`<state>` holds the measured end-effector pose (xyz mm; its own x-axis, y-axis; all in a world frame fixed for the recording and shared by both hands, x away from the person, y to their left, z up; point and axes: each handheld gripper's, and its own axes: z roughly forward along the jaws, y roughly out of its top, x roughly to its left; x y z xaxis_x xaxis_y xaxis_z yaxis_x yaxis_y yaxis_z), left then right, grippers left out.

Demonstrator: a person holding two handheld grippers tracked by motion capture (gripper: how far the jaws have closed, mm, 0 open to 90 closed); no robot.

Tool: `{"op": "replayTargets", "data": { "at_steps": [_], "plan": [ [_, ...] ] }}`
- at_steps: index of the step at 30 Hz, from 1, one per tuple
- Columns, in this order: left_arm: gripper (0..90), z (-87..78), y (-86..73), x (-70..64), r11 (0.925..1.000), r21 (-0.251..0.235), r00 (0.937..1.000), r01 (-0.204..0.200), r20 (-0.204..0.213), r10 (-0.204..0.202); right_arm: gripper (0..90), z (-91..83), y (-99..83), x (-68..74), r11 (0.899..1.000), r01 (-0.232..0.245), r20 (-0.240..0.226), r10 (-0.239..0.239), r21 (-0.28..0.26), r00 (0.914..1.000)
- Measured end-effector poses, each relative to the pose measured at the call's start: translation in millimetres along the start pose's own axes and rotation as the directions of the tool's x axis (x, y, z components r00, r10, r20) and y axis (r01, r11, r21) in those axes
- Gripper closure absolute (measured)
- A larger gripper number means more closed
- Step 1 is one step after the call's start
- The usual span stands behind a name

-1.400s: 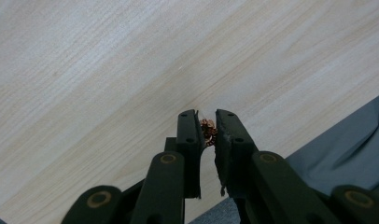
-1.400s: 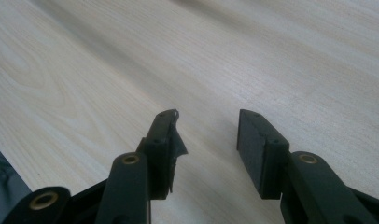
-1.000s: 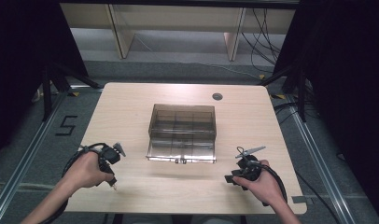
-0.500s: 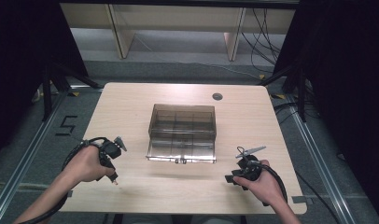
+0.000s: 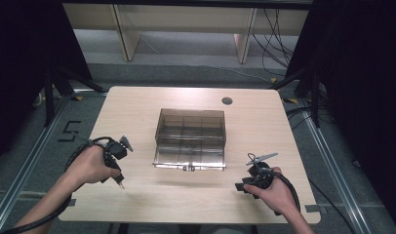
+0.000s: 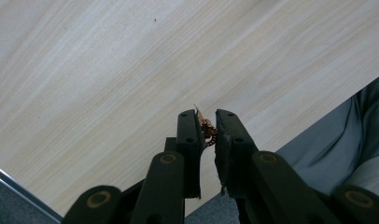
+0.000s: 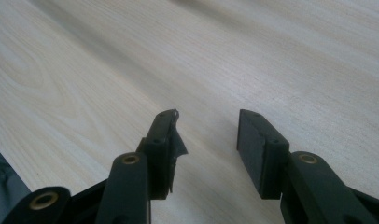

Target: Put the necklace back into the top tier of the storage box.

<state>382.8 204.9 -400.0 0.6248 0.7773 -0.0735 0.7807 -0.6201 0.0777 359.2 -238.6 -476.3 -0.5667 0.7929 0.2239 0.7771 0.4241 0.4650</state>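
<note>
A smoky clear compartment box point(image 5: 190, 127) stands at the middle of the wooden table point(image 5: 137, 105), its lid point(image 5: 188, 157) folded open toward me. In the high view my left gripper point(image 5: 121, 184) is held left of the box, jaws pointing down at the table near the front edge. In the left gripper view its jaws point(image 6: 206, 116) are nearly closed, with a tiny copper-coloured coiled piece point(image 6: 207, 129) pinched between them. My right gripper point(image 5: 241, 186) is at the front right of the box. It stands open point(image 7: 207, 121) over bare wood with nothing between its pads.
A round cable hole point(image 5: 227, 101) sits in the table's far right part. The table's front edge and grey clothing point(image 6: 351, 135) lie just past the left gripper. Wooden shelf legs point(image 5: 123, 34) and cables point(image 5: 279, 29) stand on the floor beyond the table.
The left hand and its gripper have moved a little away from me, toward the table's middle. The right hand has stayed where it was.
</note>
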Motion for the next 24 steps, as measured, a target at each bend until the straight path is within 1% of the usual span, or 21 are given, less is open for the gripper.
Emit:
{"op": "replayTargets", "data": {
  "at_steps": [1, 3, 7, 9, 10, 12, 13, 14, 16, 17, 20, 24],
  "plan": [
    [79.7, -1.5, 0.9, -0.1, 1.0, -0.001, 1.0, 0.002, -0.002, -0.002, 58.0, 0.0, 0.0, 0.0, 1.0, 0.0, 0.0, 0.0, 0.0, 1.0],
    [79.7, -3.5, 2.3, 0.5, 1.0, -0.002, 1.0, -0.008, -0.004, 0.008, 58.1, -0.1, -0.1, 0.0, 1.0, 0.0, 0.0, 0.0, 0.0, 1.0],
    [79.7, -7.5, 5.0, 1.3, 1.0, -0.008, 1.0, -0.003, 0.0, 0.003, 58.1, -0.2, -0.1, 0.0, 1.0, -0.001, 0.001, 0.001, -0.001, 1.0],
    [79.7, -9.9, 6.7, 2.8, 0.9999, -0.007, 1.0, -0.008, -0.004, 0.008, 58.1, -0.5, -0.3, 0.4, 1.0, -0.008, 0.002, 0.008, 0.004, 1.0],
    [79.6, -10.3, 7.4, 2.6, 0.9999, -0.014, 1.0, 0.002, -0.002, -0.002, 58.1, -0.6, -0.3, 0.5, 1.0, -0.008, 0.002, 0.008, 0.004, 1.0],
    [79.7, -12.3, 9.1, 3.5, 1.0, -0.009, 1.0, -0.003, -0.005, 0.003, 58.0, -0.6, -0.3, 0.4, 1.0, -0.008, 0.002, 0.008, 0.004, 1.0],
    [79.7, -12.6, 9.8, 2.9, 0.9998, -0.018, 1.0, 0.007, -0.004, -0.007, 58.0, -0.5, -0.2, 0.4, 1.0, -0.008, 0.002, 0.008, 0.003, 1.0],
    [79.7, -13.9, 10.9, 4.2, 0.9999, -0.011, 0.9999, -0.009, -0.004, 0.009, 58.0, -0.5, -0.2, 0.3, 1.0, -0.009, 0.002, 0.009, 0.003, 1.0],
    [79.7, -14.7, 12.7, 3.3, 0.9999, -0.015, 1.0, 0.001, -0.003, -0.001, 58.1, -0.4, -0.3, 0.3, 1.0, -0.009, 0.002, 0.009, 0.004, 1.0],
    [79.7, -15.4, 13.7, 3.8, 0.9999, -0.011, 1.0, -0.008, -0.004, 0.008, 58.0, -0.5, -0.4, 0.3, 1.0, -0.009, 0.002, 0.009, 0.004, 1.0],
    [79.7, -16.6, 16.2, 2.5, 0.9999, -0.014, 1.0, -0.007, -0.004, 0.007, 58.1, -0.5, -0.6, -0.4, 1.0, -0.001, -0.001, 0.001, 0.003, 1.0],
    [79.7, -19.4, 19.7, 1.5, 0.9998, -0.011, 0.9999, -0.016, -0.007, 0.016, 58.0, -0.4, -0.9, -0.5, 1.0, -0.001, -0.001, 0.001, 0.003, 1.0]
  ]
}}
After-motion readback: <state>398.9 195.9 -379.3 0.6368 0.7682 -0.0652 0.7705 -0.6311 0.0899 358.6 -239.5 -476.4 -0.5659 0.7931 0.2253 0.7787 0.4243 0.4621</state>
